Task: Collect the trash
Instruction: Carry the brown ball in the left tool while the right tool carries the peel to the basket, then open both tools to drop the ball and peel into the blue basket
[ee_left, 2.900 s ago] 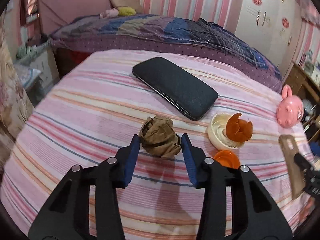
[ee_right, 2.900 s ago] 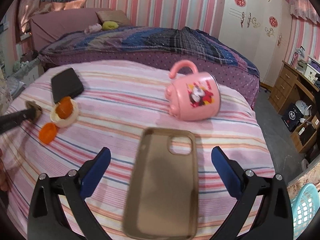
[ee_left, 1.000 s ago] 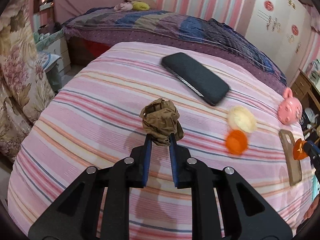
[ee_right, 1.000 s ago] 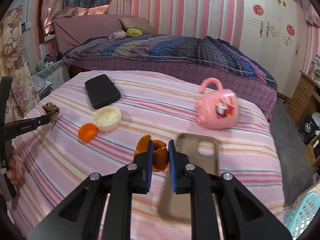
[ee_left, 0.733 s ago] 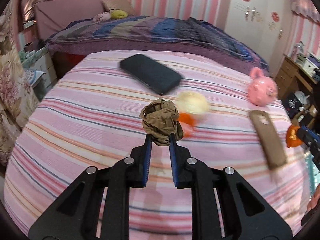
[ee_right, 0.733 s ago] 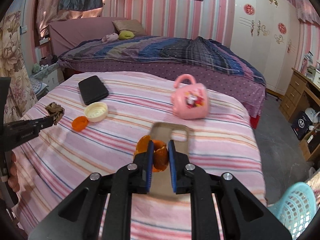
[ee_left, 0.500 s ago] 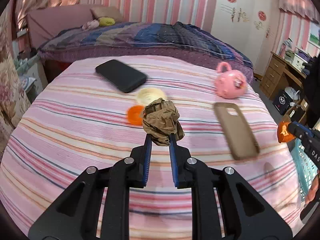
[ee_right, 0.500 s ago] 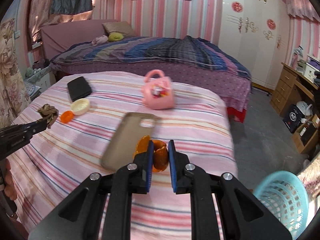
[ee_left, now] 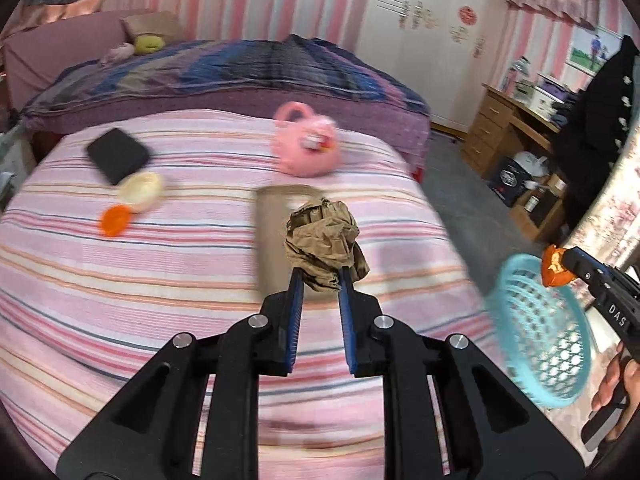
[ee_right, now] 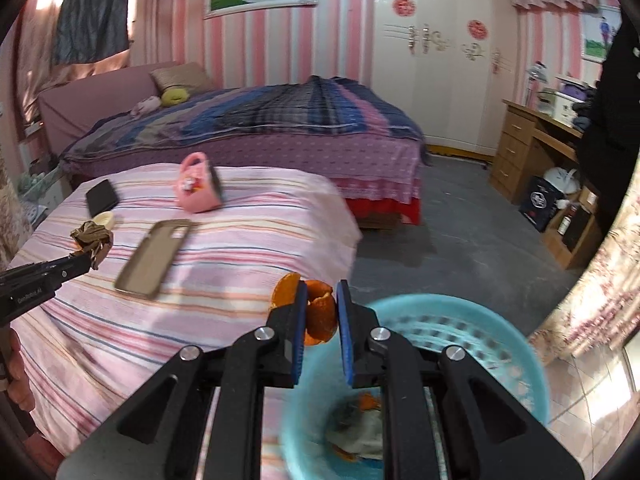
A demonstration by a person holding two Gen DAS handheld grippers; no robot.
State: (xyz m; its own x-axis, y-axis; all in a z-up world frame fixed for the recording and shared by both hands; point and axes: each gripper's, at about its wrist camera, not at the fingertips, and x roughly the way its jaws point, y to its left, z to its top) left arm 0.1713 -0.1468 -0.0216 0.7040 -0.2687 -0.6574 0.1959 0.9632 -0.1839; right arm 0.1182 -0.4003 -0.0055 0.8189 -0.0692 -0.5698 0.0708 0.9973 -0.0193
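My left gripper [ee_left: 320,276] is shut on a crumpled brown paper ball [ee_left: 322,240], held above the pink striped bed [ee_left: 160,272]. In the right wrist view the same paper ball [ee_right: 92,238] shows at the far left. My right gripper [ee_right: 321,300] is shut on a piece of orange peel [ee_right: 316,316] and hangs over the near rim of a light blue plastic basket [ee_right: 500,344] on the floor. Some scraps [ee_right: 360,428] lie inside it. From the left wrist view the basket [ee_left: 540,332] is at the right, with the orange peel [ee_left: 554,270] above it.
On the striped bed lie a brown phone case [ee_left: 272,236], a pink mug [ee_left: 306,146], a black wallet [ee_left: 118,154], a cream lid [ee_left: 140,190] and an orange cap [ee_left: 116,218]. A second bed [ee_right: 260,128], wooden desk [ee_right: 532,140] and grey floor [ee_right: 460,232] lie beyond.
Both grippers have swung to the right with their loads. The right one has left the bed and now hangs over the blue basket; the left one now hovers over the phone case.
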